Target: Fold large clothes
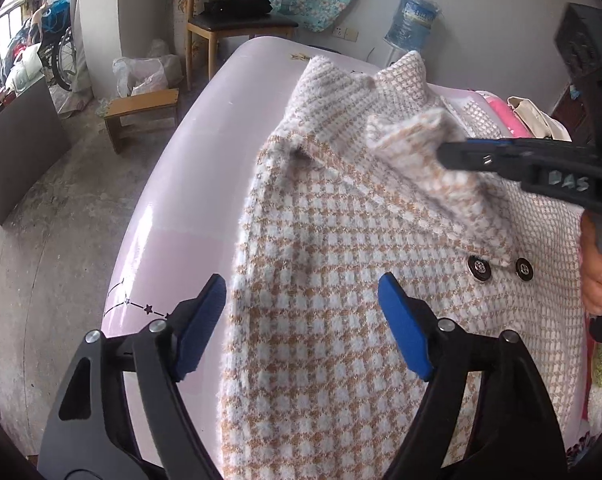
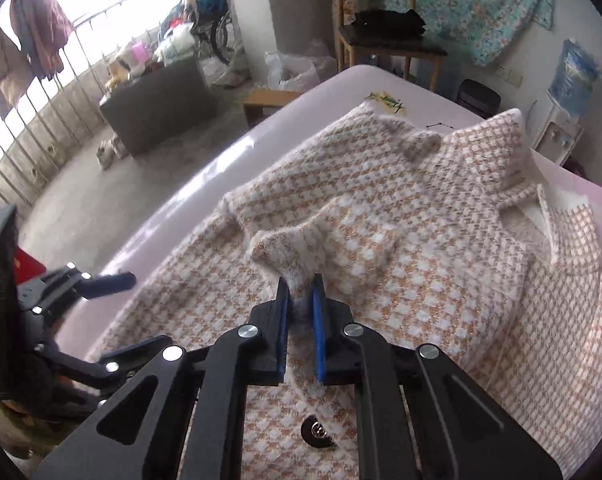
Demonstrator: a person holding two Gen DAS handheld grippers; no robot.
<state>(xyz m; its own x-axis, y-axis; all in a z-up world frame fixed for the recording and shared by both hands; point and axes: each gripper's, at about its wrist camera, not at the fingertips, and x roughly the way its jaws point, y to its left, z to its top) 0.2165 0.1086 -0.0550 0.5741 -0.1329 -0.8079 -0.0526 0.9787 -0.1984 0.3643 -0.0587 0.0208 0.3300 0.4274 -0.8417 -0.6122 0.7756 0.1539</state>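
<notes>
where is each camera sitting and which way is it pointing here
Left wrist: on the left gripper, angled down at the houndstooth coat on the pink table; open, nothing pinched; the right gripper and a hand show at right.
Right wrist: on the right gripper, angled down over the coat, shut on a fold of it; the left gripper shows at left.
Shared: coat, table, wooden chair, blue water bottle.
</notes>
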